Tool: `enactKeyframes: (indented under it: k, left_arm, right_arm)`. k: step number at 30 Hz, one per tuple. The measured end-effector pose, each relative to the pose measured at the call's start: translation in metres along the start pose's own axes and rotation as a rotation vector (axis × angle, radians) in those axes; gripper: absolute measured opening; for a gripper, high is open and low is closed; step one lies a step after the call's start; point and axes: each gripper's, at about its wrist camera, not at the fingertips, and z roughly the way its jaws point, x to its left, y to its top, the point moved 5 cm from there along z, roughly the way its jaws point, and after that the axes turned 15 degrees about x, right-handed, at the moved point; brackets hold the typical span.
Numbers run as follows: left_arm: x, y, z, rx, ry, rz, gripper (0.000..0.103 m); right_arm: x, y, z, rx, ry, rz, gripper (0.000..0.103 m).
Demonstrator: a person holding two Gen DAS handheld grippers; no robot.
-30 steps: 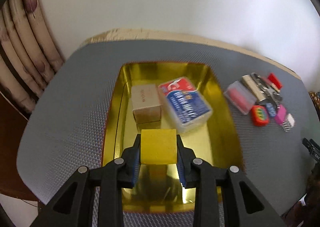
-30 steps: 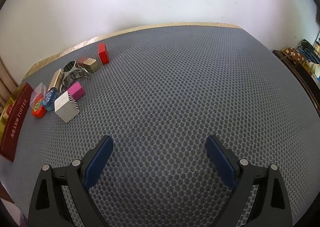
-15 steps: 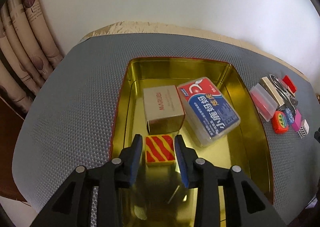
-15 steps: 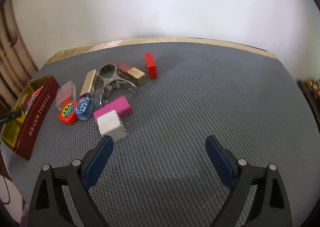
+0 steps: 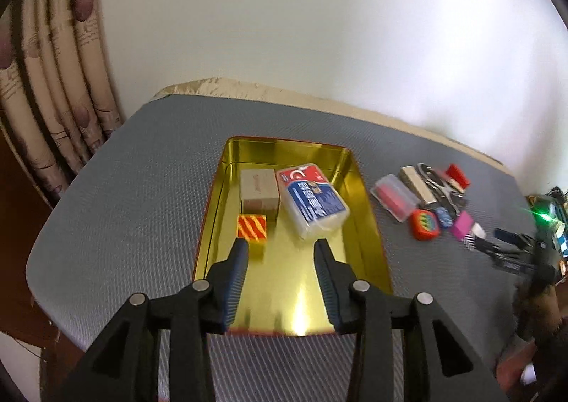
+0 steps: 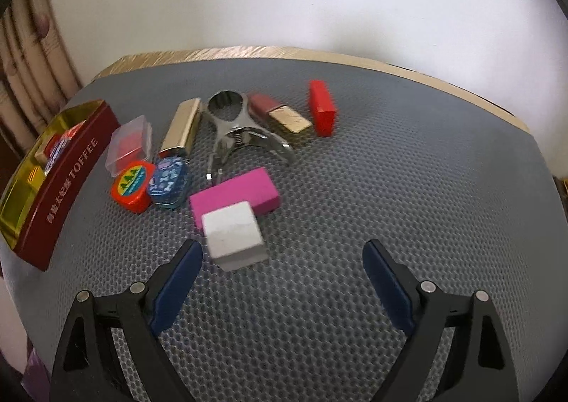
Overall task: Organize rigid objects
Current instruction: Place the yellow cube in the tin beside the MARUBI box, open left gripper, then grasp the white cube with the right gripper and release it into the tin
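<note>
My left gripper (image 5: 280,249) hangs over the gold tin (image 5: 369,224), its jaws opening with nothing between them. Just ahead of its left finger lies a red-and-yellow striped block (image 5: 252,228) on the tin floor, beside a tan box (image 5: 258,189) and a blue-and-red card case (image 5: 312,203). My right gripper (image 6: 282,253) is open over the grey mat, its jaws closing slightly and empty. A white block (image 6: 232,238) lies just ahead of its left finger, against a pink block (image 6: 238,194).
Around the pink block lie a metal clamp (image 6: 236,128), a red block (image 6: 321,107), a gold lipstick (image 6: 282,114), a gold bar (image 6: 181,128), a clear case (image 6: 129,144), an orange disc (image 6: 131,185) and a blue case (image 6: 168,182). The tin (image 6: 60,185) stands at the mat's left edge.
The left gripper let go of the striped block in the tin, opened, and pulled back and up. The right gripper swung left toward the cluster of objects, so the white block is now near its left finger.
</note>
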Motion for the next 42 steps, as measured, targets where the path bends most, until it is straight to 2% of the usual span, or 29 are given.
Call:
enactKeyframes:
  k: [2,5,7,8,9,11,15,18,20,23,27,30,35,37,42]
  left_arm:
    - [-0.002,-0.015,-0.011,-0.014,0.016,-0.006,0.042]
    - [-0.001,-0.035,-0.013,0.008,0.021,-0.021,0.043]
    - [0.0,-0.045,-0.011,0.027,0.019,-0.035,0.043]
    - [0.0,-0.051,-0.01,0.038,0.013,-0.042,0.043]
    - [0.0,-0.055,-0.009,0.047,0.008,-0.043,0.043]
    - [0.0,-0.062,-0.009,0.046,0.023,-0.046,0.043]
    - [0.002,-0.067,-0.015,-0.007,0.079,-0.06,0.043]
    - [0.005,-0.068,-0.023,-0.039,0.114,-0.066,0.043]
    - [0.009,-0.069,-0.029,-0.072,0.139,-0.083,0.043]
    - [0.014,-0.069,-0.037,-0.118,0.169,-0.094,0.043]
    - [0.025,-0.069,-0.034,-0.118,0.166,-0.119,0.043]
    - [0.036,-0.068,-0.03,-0.094,0.14,-0.151,0.043]
    - [0.05,-0.067,-0.031,-0.097,0.126,-0.197,0.043]
    - [0.05,-0.066,-0.031,-0.094,0.124,-0.188,0.043]
    - [0.05,-0.066,-0.026,-0.073,0.1,-0.18,0.043]
  right_arm:
    - [0.007,0.003,0.003,0.008,-0.015,-0.034,0.081]
    - [0.015,0.01,0.016,0.064,-0.034,-0.081,0.061]
    - [0.016,0.013,0.023,0.079,-0.026,-0.089,0.062]
    - [0.015,0.016,0.023,0.084,-0.016,-0.085,0.053]
    - [0.015,0.017,0.022,0.089,-0.01,-0.083,0.028]
    - [0.014,0.019,0.019,0.103,-0.011,-0.077,0.027]
    - [0.018,0.017,0.0,0.099,0.014,-0.078,0.027]
    - [0.035,0.019,-0.027,0.062,0.086,-0.081,0.027]
    - [0.057,0.025,-0.046,0.036,0.144,-0.107,0.027]
    - [0.117,0.04,-0.075,0.006,0.283,-0.186,0.027]
    - [0.197,0.053,-0.07,0.049,0.383,-0.305,0.027]
    - [0.253,0.055,-0.046,0.106,0.401,-0.366,0.027]
    - [0.302,0.048,-0.006,0.2,0.384,-0.378,0.027]
    - [0.301,0.042,0.005,0.215,0.351,-0.38,0.027]
    - [0.307,0.054,0.028,0.235,0.299,-0.358,0.027]
